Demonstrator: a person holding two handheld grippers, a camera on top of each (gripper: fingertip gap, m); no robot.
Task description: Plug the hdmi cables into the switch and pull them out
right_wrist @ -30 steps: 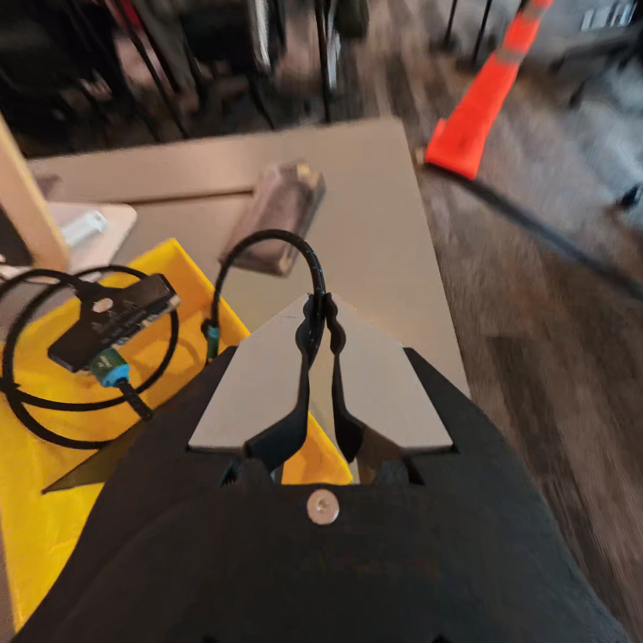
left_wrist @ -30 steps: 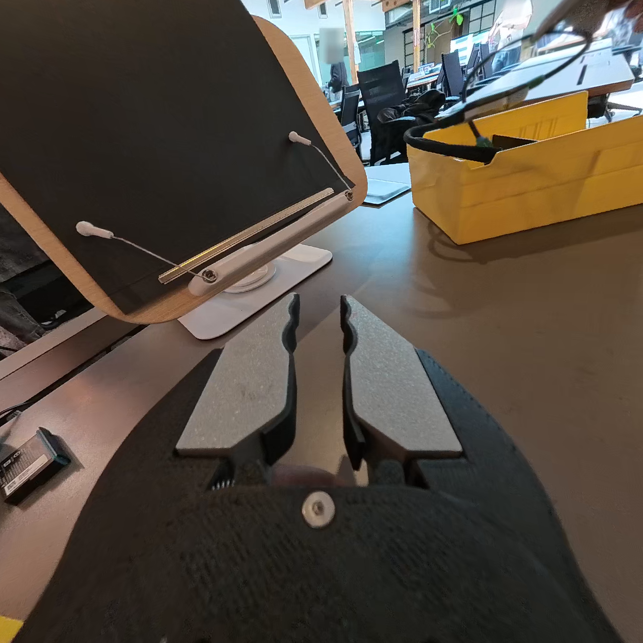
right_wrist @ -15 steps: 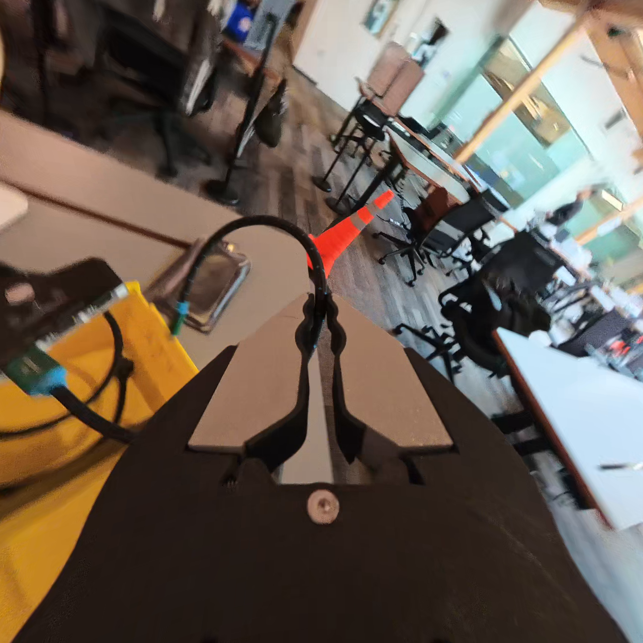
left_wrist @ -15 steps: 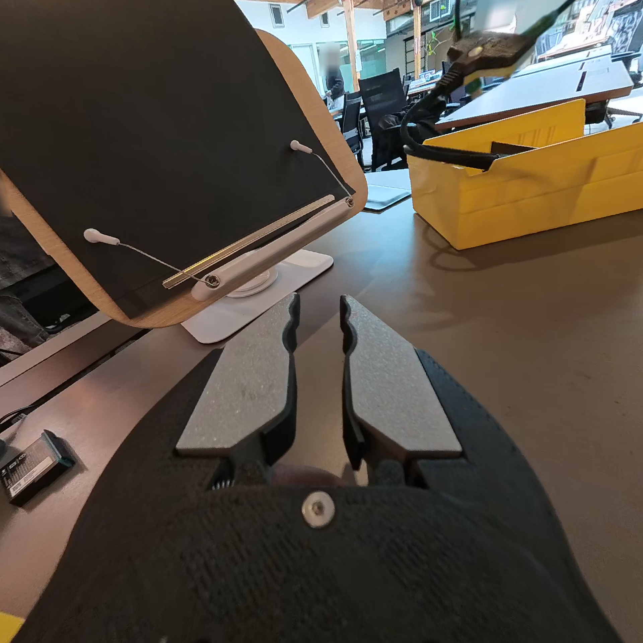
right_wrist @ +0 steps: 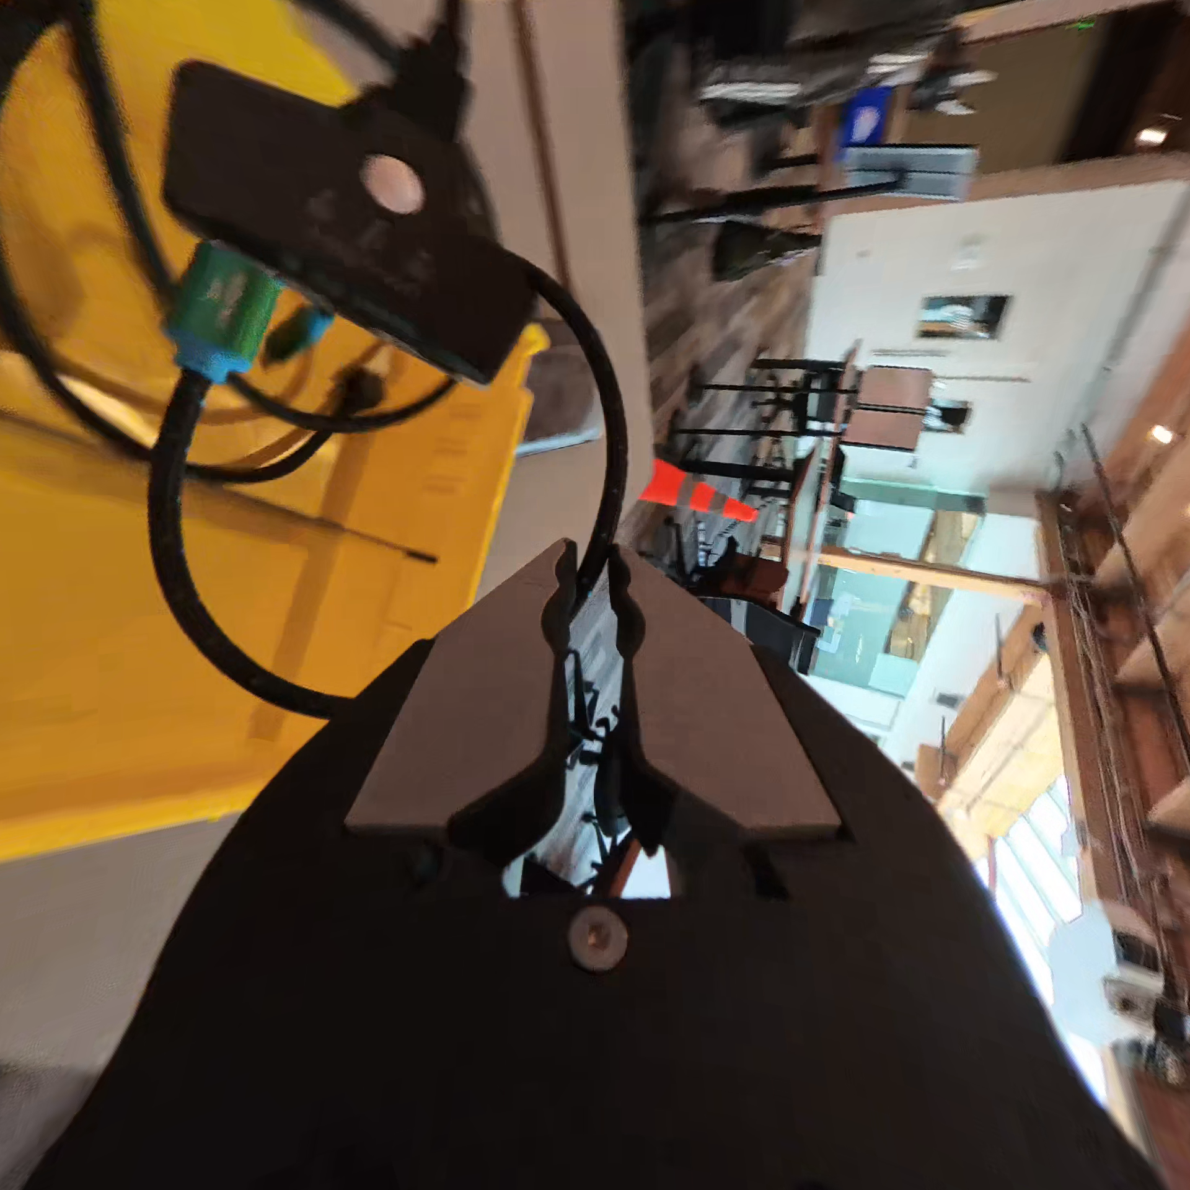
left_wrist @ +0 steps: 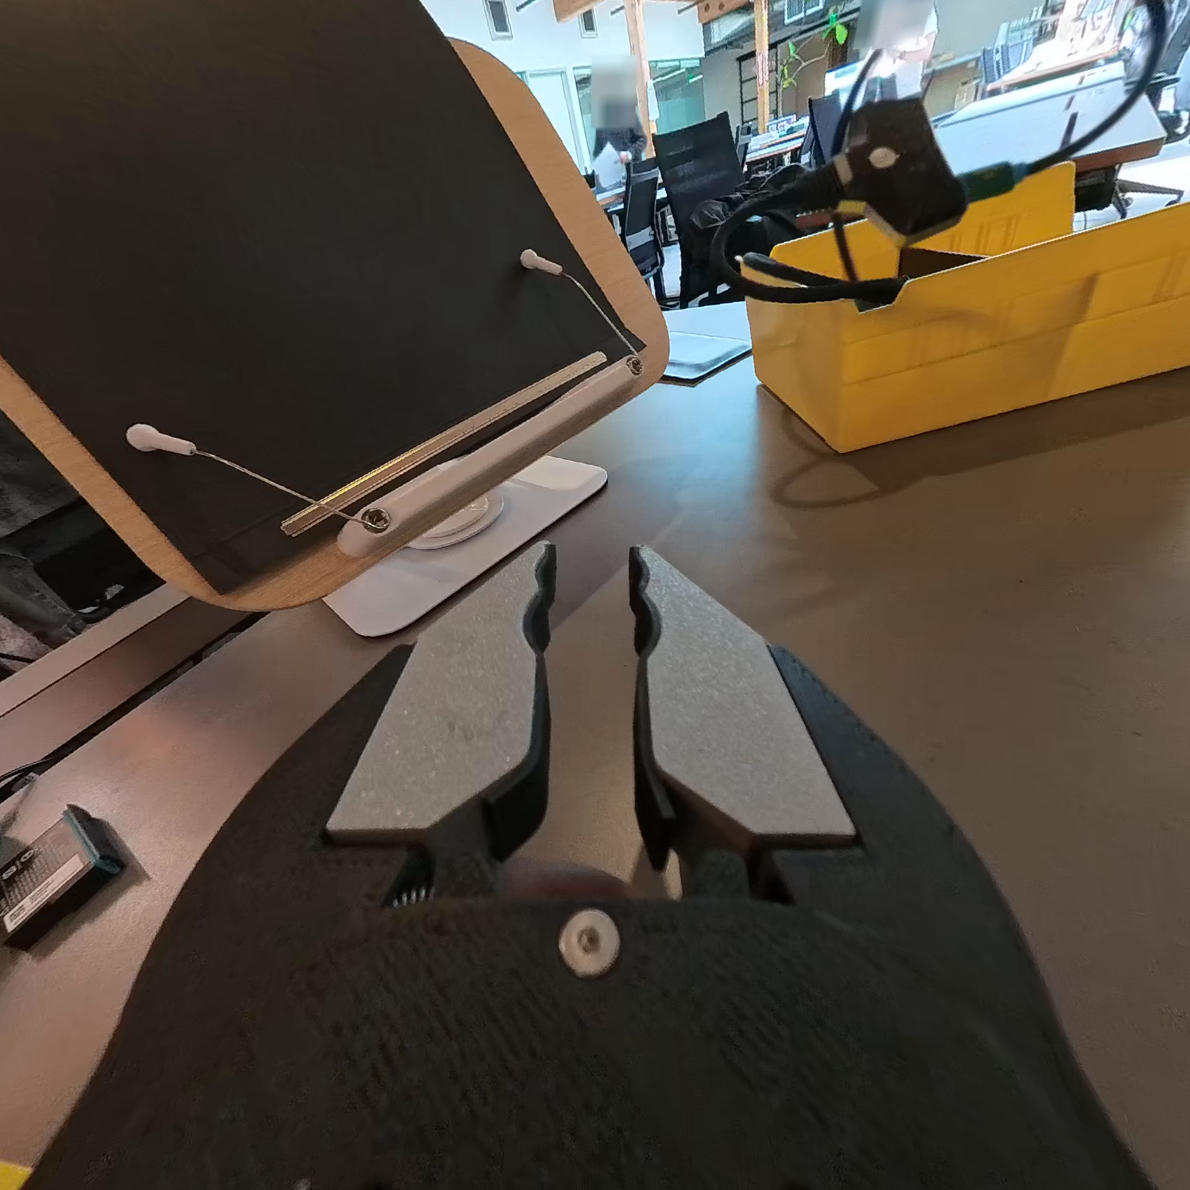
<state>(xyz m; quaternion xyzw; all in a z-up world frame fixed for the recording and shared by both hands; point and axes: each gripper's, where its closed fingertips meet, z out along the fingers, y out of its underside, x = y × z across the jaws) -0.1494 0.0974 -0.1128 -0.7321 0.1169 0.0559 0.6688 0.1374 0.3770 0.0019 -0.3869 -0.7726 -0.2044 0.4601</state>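
Right gripper [right_wrist: 589, 566] clamped on thin black cable [right_wrist: 612, 444], lifting switch [right_wrist: 341, 225] clear of yellow bin [left_wrist: 966, 360]; switch dangling in air above bin, green-blue plug [right_wrist: 219, 309] seated in one port, thicker cables trailing into bin. Left gripper [left_wrist: 589, 579] parted, empty, low over table [left_wrist: 901, 644] beside book stand [left_wrist: 322, 257]. Step judged: fetching switch out to work area. Next: set switch down on table, steady body with left gripper before pulling plug.

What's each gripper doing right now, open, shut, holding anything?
Left gripper: jaws open, empty, over the table.
Right gripper: jaws shut on the thin black cable, with the switch dangling above the yellow bin.
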